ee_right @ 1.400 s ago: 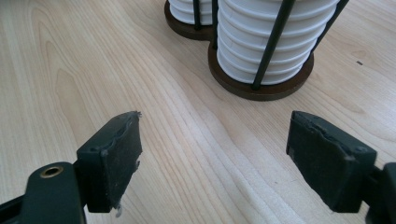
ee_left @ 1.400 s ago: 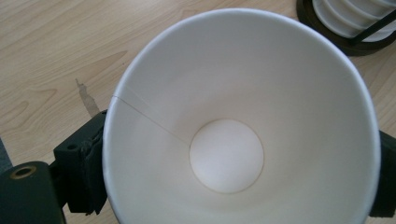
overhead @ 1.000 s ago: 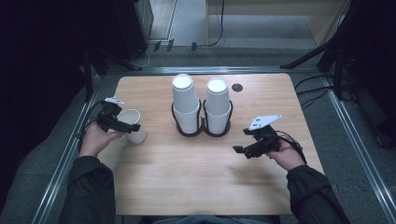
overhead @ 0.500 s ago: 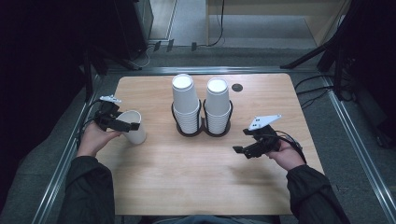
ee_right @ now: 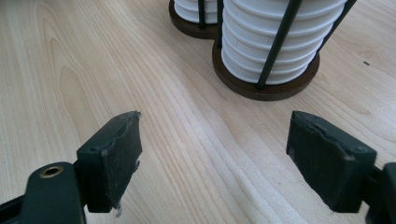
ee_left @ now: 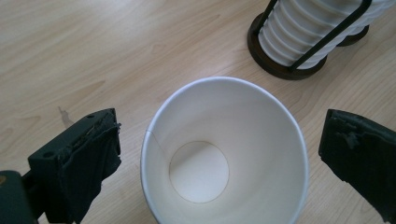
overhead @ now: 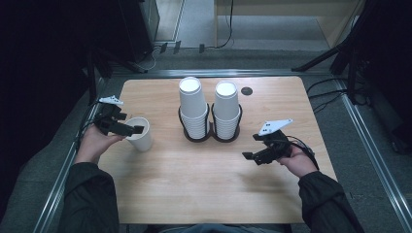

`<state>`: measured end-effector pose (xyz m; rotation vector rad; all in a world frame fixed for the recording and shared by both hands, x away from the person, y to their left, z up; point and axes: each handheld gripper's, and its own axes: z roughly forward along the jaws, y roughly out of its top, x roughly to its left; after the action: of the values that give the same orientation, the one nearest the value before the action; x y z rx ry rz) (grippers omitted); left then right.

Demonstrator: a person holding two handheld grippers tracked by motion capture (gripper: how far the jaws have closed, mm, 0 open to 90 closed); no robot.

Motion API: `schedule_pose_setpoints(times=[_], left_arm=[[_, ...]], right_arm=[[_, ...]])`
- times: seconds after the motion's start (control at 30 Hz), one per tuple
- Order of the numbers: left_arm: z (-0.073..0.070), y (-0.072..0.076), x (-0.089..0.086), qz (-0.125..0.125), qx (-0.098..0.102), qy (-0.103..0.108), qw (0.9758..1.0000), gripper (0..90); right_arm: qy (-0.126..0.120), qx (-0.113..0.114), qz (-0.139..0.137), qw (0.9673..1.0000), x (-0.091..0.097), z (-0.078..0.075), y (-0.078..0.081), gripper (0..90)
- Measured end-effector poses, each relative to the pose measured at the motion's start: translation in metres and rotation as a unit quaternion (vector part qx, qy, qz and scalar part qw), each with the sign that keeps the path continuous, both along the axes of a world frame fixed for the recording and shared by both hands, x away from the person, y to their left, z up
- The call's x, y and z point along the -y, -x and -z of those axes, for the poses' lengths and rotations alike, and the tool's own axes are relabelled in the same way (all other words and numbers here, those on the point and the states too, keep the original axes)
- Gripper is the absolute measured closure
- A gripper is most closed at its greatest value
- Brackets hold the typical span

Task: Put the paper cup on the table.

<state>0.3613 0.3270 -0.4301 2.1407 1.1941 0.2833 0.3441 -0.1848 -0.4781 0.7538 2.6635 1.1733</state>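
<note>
A single white paper cup (overhead: 142, 141) stands upright on the left part of the wooden table (overhead: 194, 194). My left gripper (overhead: 136, 128) hovers at its rim, open. In the left gripper view the empty cup (ee_left: 224, 149) lies between the two wide jaws, with a gap on each side. Two tall stacks of white cups (overhead: 193, 104) (overhead: 227, 107) sit in a black wire holder (overhead: 210, 137) at the table's middle back. My right gripper (overhead: 247, 156) is open and empty over bare wood at the right. Its view (ee_right: 215, 154) looks toward the holder's base (ee_right: 266, 86).
A small black round disc (overhead: 247, 91) lies on the table behind the right stack. Metal rails run along the table's left and right sides. Bare wood stretches in front of the holder, between the two hands.
My left gripper has risen slightly over the single cup, which stays on the table. The right gripper has not moved.
</note>
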Motion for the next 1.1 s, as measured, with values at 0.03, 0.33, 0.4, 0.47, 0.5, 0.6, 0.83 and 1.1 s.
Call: schedule_pose_setpoints(times=[0.03, 0.33, 0.4, 0.47, 0.5, 0.6, 0.83, 1.1], left_arm=[[-0.003, 0.001, 0.000, -0.002, 0.003, 0.000, 1.0000, 0.0], [-0.026, 0.011, 0.003, -0.008, 0.014, 0.022, 0.9996, 0.0], [-0.030, 0.012, 0.006, -0.002, 0.015, 0.035, 0.9993, 0.0], [-0.033, 0.013, 0.010, 0.004, 0.019, 0.045, 0.9988, 0.0], [-0.035, 0.014, 0.012, 0.006, 0.019, 0.051, 0.9985, 0.0], [-0.039, 0.015, 0.020, 0.002, 0.022, 0.054, 0.9983, 0.0], [-0.040, 0.018, 0.040, 0.009, 0.027, 0.034, 0.9990, 0.0], [-0.037, 0.018, 0.058, 0.029, 0.013, 0.045, 0.9985, 0.0]], right_arm=[[0.000, 0.000, 0.000, 1.0000, 0.000, 0.000, 0.000, 18.1], [0.000, -0.001, -0.001, 1.0000, 0.000, 0.000, 0.000, 18.1], [0.000, -0.001, -0.001, 1.0000, -0.001, 0.000, 0.000, 18.1], [-0.001, 0.000, -0.002, 1.0000, -0.001, 0.000, 0.000, 18.1], [-0.001, 0.000, -0.002, 1.0000, 0.000, 0.000, -0.001, 18.1], [-0.002, 0.000, 0.000, 1.0000, -0.001, -0.001, -0.001, 18.1], [-0.003, 0.003, -0.003, 1.0000, -0.001, -0.002, -0.002, 18.1], [-0.002, 0.002, -0.005, 1.0000, -0.003, -0.002, -0.001, 18.1]])
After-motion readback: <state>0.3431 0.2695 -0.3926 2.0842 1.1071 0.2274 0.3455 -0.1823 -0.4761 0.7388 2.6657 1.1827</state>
